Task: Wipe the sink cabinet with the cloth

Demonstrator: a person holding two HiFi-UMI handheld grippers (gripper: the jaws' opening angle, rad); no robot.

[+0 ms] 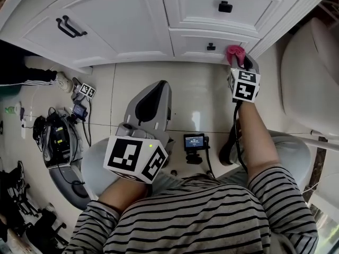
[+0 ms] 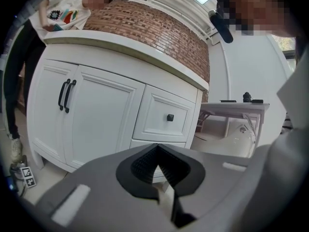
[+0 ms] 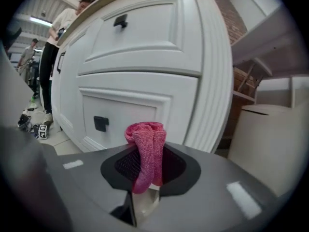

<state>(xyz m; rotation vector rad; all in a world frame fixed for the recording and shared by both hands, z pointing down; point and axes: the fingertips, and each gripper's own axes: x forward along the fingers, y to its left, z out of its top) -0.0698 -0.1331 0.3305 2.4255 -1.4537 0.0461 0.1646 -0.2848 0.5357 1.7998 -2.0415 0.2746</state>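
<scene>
— Right, starting with the pink cloth (image 3: 146,149): where?
— Pinched in the right gripper (image 3: 150,170), fingers clamped on a bunched fold of it, with the top poking up past the tips. Held low at the white sink cabinet (image 1: 132,25), in front of the lower drawer (image 3: 125,115), just to the right of its black knob (image 3: 100,123) and near the fluted corner post (image 3: 215,71).
— Touching the drawer front?
— Cannot tell; close to it at the least.
— And the left gripper (image 2: 157,166)?
— Held back from the cabinet, over the tiled floor (image 1: 201,99), pointing toward the drawers. Fingers together at the tips, with nothing between them.
— Further out?
— Above the lower drawer, an upper drawer (image 1: 201,4) with a black knob of its own. To the left, two doors with a pair of black bar handles (image 1: 69,26). On the floor at the left, a heap of cables and gear (image 1: 58,136) and a small square marker tag (image 1: 87,91). Between the arms, a small device with a screen (image 1: 194,142). Striped sleeves (image 1: 212,216) at the bottom of the head view.
</scene>
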